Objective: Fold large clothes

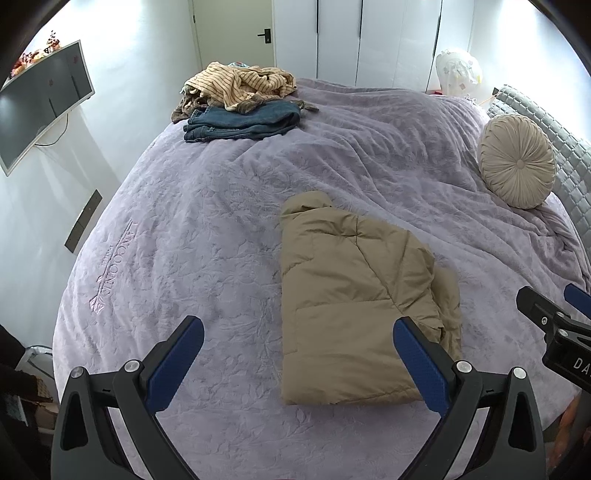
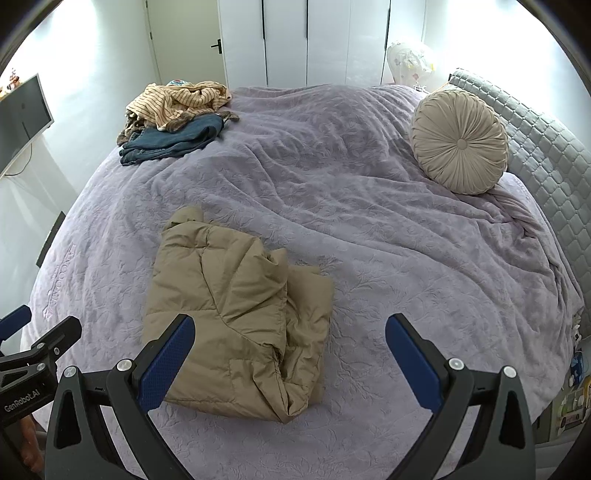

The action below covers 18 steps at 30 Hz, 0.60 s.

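- the left gripper (image 1: 299, 336) hangs above the bed with its 2 blue-padded fingers (image 1: 184, 354) spread wide, nothing between them.
- the right gripper (image 2: 290, 334) is likewise spread apart and empty, hovering just beside the left one.
- the tan padded jacket (image 2: 236, 314) lies folded into a rough rectangle on the near part of the bed, below both tools and touched by neither.
- the lilac bedspread (image 2: 369, 229) covers the whole bed, wrinkled, with an embossed leaf pattern.
- at the far left corner a striped garment (image 1: 240, 86) sits crumpled on top of folded jeans (image 1: 243, 122).
- a round pleated cushion (image 2: 458, 142) leans against the grey quilted headboard (image 2: 546, 147) on the right.
- beyond the bed stand white wardrobe doors (image 2: 306, 40) and a door (image 1: 236, 33); a monitor (image 1: 40, 103) hangs on the left wall.
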Tool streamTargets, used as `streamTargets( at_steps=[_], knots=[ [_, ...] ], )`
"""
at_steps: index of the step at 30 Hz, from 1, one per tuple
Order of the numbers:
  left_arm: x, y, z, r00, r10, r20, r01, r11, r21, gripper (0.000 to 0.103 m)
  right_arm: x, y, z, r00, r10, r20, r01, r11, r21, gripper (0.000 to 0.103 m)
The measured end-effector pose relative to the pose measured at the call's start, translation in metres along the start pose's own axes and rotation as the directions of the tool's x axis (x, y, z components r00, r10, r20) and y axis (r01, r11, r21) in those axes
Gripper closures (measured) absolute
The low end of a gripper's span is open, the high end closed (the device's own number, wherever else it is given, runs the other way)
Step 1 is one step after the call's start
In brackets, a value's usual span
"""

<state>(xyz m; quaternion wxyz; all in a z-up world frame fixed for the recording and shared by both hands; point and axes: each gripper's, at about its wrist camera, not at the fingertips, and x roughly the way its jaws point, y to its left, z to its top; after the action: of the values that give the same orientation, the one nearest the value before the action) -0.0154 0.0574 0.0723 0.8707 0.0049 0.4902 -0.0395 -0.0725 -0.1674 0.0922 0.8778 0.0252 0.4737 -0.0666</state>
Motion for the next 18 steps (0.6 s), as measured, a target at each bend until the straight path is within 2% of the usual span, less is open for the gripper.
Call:
streamTargets(
  at_steps=[18],
  knots=[
    [-0.0005, -0.0003, -0.0008, 1.000, 0.002, -0.002, -0.002, 1.000, 0.000, 0.000, -0.0010, -0.0015, -0.0017, 1.000, 0.000, -0.002, 0.000, 1.000, 0.003, 0.001]
  ],
)
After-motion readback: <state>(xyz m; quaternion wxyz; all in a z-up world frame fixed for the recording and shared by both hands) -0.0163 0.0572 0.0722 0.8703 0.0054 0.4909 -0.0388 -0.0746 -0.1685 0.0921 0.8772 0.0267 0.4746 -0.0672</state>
